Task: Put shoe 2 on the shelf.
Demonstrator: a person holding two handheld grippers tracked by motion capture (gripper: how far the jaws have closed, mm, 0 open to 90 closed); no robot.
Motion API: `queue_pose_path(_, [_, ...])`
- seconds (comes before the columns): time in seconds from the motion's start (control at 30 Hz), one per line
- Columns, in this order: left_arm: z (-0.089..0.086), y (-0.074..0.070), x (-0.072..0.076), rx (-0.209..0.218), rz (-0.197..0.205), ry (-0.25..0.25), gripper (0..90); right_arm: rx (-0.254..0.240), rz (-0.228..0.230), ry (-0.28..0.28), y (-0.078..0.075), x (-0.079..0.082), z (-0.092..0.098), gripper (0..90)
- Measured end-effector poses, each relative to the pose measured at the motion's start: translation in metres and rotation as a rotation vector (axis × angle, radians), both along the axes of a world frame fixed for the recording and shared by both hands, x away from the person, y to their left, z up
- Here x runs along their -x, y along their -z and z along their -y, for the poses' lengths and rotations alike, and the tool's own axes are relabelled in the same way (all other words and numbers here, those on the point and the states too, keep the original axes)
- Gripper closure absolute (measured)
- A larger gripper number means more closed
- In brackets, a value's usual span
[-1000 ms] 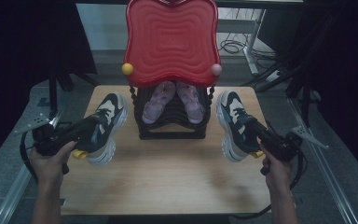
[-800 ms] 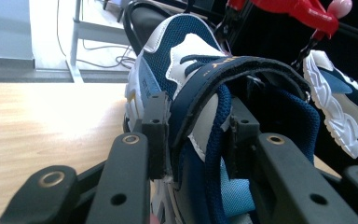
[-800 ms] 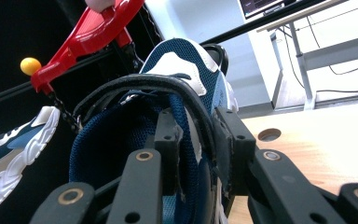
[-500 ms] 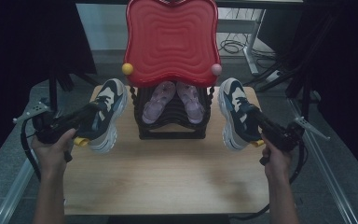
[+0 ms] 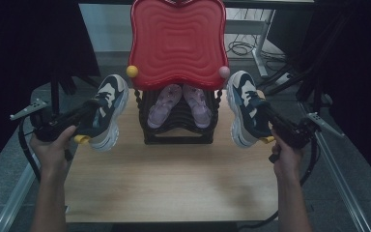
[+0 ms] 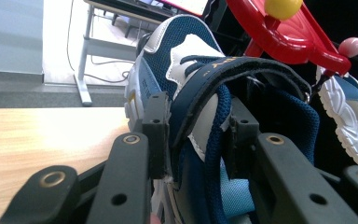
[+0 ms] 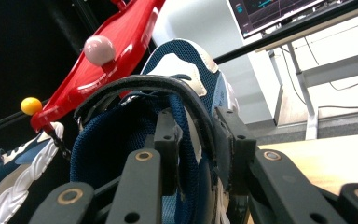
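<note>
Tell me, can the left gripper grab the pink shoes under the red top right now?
Probably not yet. The left gripper is shut on the left sneaker, so its jaws are full. The pink shoes sit deep in the black rack, under the red top, so only the front looks free.

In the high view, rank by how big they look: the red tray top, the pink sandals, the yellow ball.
1. Red tray top, by far the largest.
2. Pink sandals, partly hidden under it.
3. Yellow ball, smallest.
</note>
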State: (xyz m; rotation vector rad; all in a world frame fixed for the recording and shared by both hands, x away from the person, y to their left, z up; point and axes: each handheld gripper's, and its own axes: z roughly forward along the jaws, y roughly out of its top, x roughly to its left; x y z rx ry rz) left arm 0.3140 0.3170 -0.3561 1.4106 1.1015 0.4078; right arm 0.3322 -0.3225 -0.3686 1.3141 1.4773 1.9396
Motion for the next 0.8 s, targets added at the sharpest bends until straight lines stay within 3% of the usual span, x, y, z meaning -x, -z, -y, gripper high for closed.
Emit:
queue_pose_path(0.43, [-0.007,-0.01,-0.006,0.028,0.012,-0.012,67.3,-0.005,0.003,0.021,-0.009,-0.009,0.002,72.2])
queue_pose_path(0.57, [-0.007,-0.019,-0.008,0.026,0.025,-0.011,67.4,-0.025,0.013,0.02,-0.016,-0.013,0.002,72.0])
queue_pose_path(0.8, [-0.007,-0.032,-0.012,0.023,0.046,-0.022,67.3,-0.01,0.032,0.036,-0.032,-0.016,0.003,71.8])
